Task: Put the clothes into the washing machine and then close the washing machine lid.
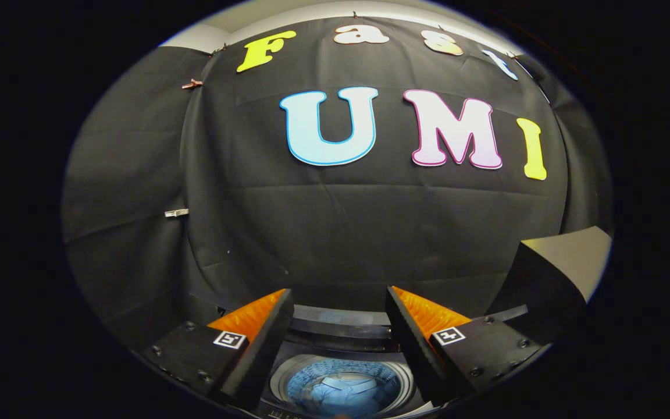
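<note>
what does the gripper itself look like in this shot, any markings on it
The gripper has two wedge-shaped fingers with ribbed pads on their inner faces. Each sits on a dark, flat mounting block fixed with round screws. Each block carries a small square black-and-white tag. No cables are visible.

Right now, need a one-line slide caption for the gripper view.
Open gripper above washer, blue clothes in the drum, lid not yet closed.

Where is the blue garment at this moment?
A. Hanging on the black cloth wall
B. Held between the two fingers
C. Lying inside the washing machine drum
C: the blue garment lies inside the washing machine drum, under the open, empty gripper.
</note>
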`<state>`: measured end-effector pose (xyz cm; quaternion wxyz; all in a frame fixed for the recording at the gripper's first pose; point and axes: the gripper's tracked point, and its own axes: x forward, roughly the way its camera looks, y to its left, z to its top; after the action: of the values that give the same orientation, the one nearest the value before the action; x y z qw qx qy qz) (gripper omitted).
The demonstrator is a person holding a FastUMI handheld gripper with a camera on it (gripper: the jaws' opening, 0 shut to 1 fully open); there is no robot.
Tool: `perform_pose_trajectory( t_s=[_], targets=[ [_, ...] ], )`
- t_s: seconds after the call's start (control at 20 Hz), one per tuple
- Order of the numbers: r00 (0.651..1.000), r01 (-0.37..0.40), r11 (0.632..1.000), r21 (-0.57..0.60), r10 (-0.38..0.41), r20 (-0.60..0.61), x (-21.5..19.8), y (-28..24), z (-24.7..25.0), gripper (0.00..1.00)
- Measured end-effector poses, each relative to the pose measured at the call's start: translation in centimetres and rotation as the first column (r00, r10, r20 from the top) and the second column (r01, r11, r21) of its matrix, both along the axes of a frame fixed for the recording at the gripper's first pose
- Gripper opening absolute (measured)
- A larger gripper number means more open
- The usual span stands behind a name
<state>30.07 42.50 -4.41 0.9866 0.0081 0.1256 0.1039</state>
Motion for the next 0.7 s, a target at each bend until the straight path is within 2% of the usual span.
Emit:
perform_pose_trajectory(
  t_s=[0.2, 0.7],
  targets=[
    [1.0, -0.015, 1.0, -0.008, 0.015, -0.012, -1.5, -0.3, -1.6, 1.0],
    [0.972, -0.025, 0.997, -0.069, 0.008, -0.235, -4.5, -1.2, -14.4, 1.0]
  ],
)
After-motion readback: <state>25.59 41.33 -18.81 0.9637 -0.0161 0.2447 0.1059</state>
